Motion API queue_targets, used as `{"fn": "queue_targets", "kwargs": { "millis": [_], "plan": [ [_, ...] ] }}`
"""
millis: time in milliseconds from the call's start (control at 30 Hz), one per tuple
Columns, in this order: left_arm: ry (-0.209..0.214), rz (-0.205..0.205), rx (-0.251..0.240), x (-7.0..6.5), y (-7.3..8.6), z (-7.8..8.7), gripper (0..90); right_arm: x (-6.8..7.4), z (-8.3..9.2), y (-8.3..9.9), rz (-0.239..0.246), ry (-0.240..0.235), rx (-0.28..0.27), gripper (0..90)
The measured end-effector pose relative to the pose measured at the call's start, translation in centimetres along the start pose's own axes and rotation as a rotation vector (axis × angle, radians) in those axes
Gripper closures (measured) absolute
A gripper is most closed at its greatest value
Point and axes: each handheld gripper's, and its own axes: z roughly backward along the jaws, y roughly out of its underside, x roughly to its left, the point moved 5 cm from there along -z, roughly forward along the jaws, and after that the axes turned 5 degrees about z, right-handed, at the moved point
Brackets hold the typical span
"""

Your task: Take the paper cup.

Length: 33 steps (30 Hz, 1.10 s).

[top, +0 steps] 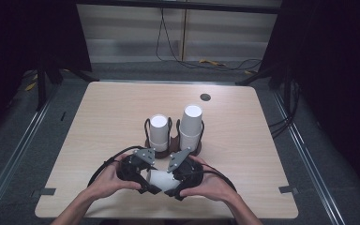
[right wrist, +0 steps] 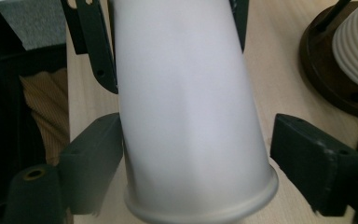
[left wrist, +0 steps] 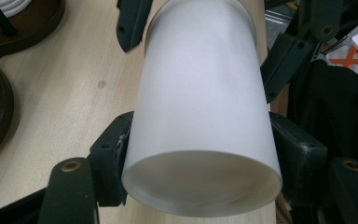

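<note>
Two grippers meet near the front edge of the pale wooden bench (top: 98,122), and between them lies what looks like a pair of nested white paper cups (top: 158,179). I judge the step to be pulling them apart.

In the left gripper view the left gripper (left wrist: 200,154) has its black jaws pressed against both sides of the outer cup (left wrist: 200,116), near its open mouth, so it is clamped on that cup.

In the right gripper view the right gripper (right wrist: 196,154) is less settled: one jaw touches the wall of the inner cup (right wrist: 186,107) near its rolled rim, while the other stands clear of it, so this gripper is released.

To do this well, I would centre the right gripper first, then close it gently (paper walls dent easily). I would then draw the hands apart along the cups' shared axis, with a slight twist if they stick.

Toward the middle of the bench stands a dark wooden double holder (top: 173,145), with a stack of white cups (top: 191,126) and a shorter stack (top: 158,132). I would keep the pull well short of it.
</note>
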Motion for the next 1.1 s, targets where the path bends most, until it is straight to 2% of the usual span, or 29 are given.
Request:
{"fn": "queue_targets", "kwargs": {
  "millis": [133, 200, 333, 400, 567, 600, 667, 800, 900, 1000, 1100],
  "plan": [
    [0.005, 0.006, -0.024, 0.0, 0.1, 0.1, 32.2, -0.2, 0.5, 0.0, -0.029, 0.005, -0.022, 15.7],
    [0.002, 0.002, -0.021, 0.0, 0.1, 0.2, 32.3, -0.2, 0.7, -0.1, -0.04, 0.013, -0.028, 15.4],
    [0.004, 0.003, -0.027, 0.1, 0.1, 0.2, 32.2, -0.3, 1.1, 0.1, -0.043, 0.013, -0.034, 15.0],
    [0.001, 0.006, -0.034, 0.1, 0.2, 0.3, 32.2, -0.3, 1.3, 0.2, -0.048, 0.012, -0.054, 15.0],
    [-0.008, 0.018, -0.054, 0.4, 0.3, 0.5, 32.3, -0.4, 2.4, 0.8, -0.07, 0.05, -0.095, 15.1],
    [0.0, 0.013, -0.04, 0.4, 0.3, 0.7, 32.2, -0.5, 2.5, 0.8, -0.073, 0.057, -0.102, 15.0],
    [-0.001, 0.02, -0.072, 0.5, 0.2, 0.7, 32.2, -0.6, 3.0, 1.1, -0.089, 0.057, -0.132, 14.8],
    [-0.001, 0.002, -0.08, 0.6, 0.4, 0.9, 32.2, -0.9, 3.7, 1.6, -0.121, 0.078, -0.169, 14.5],
    [0.002, 0.027, -0.095, 0.8, 0.6, 0.8, 32.2, -1.2, 4.0, 2.0, -0.148, 0.091, -0.203, 14.5],
    [0.002, 0.028, -0.1, 0.9, 0.7, 0.8, 32.2, -1.3, 4.1, 2.3, -0.159, 0.095, -0.211, 13.7],
    [-0.009, 0.016, -0.133, 0.9, 0.6, 1.1, 32.0, -1.3, 4.0, 2.7, -0.163, 0.087, -0.229, 13.7]
  ]
}}
